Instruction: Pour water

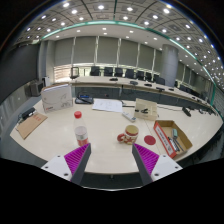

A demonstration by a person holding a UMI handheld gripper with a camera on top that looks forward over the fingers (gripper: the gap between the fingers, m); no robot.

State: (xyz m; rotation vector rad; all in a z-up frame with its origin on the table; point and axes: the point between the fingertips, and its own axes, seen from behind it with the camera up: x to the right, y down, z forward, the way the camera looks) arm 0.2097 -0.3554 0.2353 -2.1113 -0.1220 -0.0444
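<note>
gripper point(113, 160) released, empty; bottle point(81, 129) ahead-left, cup point(131, 133) ahead: an off-centre grab could topple the bottle.

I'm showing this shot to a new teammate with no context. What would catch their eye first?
Probably the clear bottle with a red cap, standing on the pale table just ahead of the gripper, whose fingers are open and hold nothing. Right of the bottle stands a tan cup, with a red lid lying beside it. Farther right, an open box holds mixed items.
</note>
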